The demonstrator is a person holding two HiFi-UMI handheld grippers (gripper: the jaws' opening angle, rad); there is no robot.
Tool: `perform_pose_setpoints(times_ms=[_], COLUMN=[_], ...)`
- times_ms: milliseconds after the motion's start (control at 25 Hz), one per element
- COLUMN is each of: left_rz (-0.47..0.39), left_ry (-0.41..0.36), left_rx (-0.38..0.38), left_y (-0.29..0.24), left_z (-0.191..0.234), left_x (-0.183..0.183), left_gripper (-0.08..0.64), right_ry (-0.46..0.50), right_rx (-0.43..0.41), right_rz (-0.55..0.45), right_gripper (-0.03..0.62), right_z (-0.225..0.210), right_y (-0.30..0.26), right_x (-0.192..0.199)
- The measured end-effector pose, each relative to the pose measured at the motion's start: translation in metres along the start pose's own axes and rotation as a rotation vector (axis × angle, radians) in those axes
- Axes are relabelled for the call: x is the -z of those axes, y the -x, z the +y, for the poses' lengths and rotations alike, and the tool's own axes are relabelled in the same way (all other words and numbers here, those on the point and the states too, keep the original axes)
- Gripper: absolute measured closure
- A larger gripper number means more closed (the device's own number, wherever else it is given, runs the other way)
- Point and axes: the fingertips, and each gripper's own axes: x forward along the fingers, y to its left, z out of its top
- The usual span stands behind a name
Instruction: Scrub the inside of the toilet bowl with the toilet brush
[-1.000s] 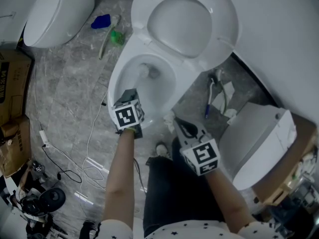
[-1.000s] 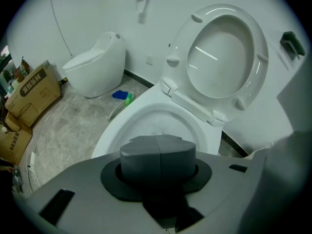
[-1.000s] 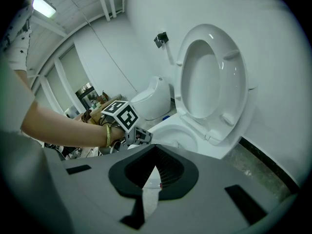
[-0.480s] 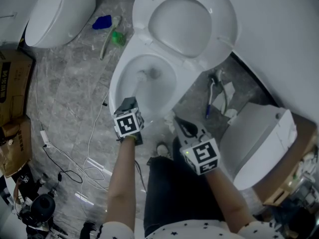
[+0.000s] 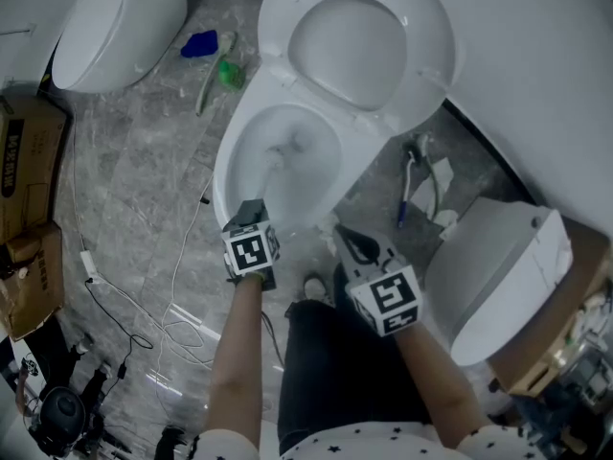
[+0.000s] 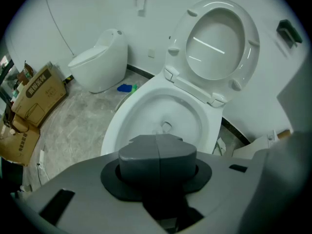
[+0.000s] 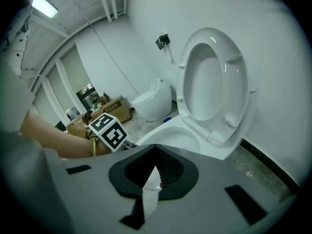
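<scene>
The white toilet bowl [image 5: 321, 175] stands open with its seat and lid [image 5: 356, 38] raised. My left gripper [image 5: 251, 242] hovers over the bowl's near rim, shut on the toilet brush handle. The brush head [image 5: 277, 157] is down inside the bowl. In the left gripper view the jaws hide the handle, and only the brush head [image 6: 165, 126] shows in the bowl [image 6: 146, 106]. My right gripper [image 5: 362, 250] hangs beside the bowl's near right side, apart from it. A thin white strip [image 7: 150, 189] is pinched between its jaws.
A second toilet [image 5: 115, 17] stands at the far left, with a blue item [image 5: 199, 43] and a green brush [image 5: 227, 72] on the floor beside it. Cardboard boxes [image 5: 24, 151] and cables [image 5: 172, 324] lie left. A white cistern-like part [image 5: 498, 276] sits right. A shoe [image 5: 311, 287] is below the bowl.
My left gripper has drawn back toward the person, and the brush head has slid toward the bowl's near side. The right gripper has stayed put.
</scene>
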Motion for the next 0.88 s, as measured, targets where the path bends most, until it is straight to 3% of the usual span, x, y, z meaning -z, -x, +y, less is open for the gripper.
perform_pose_setpoints(times_ms=[280, 880], left_rz=[-0.024, 0.0], left_ry=[-0.029, -0.002], left_rx=[0.008, 0.04], left_y=[0.006, 0.007], left_z=[-0.009, -0.025], left_x=[0.002, 0.021], left_gripper=[0.407, 0.407], right_ry=[-0.003, -0.004], right_rx=[-0.001, 0.003], right_rz=[-0.003, -0.009], right_gripper=[0.586, 0.586], right_z=[0.001, 0.004], right_y=[0.002, 0.001], right_x=[-0.001, -0.004])
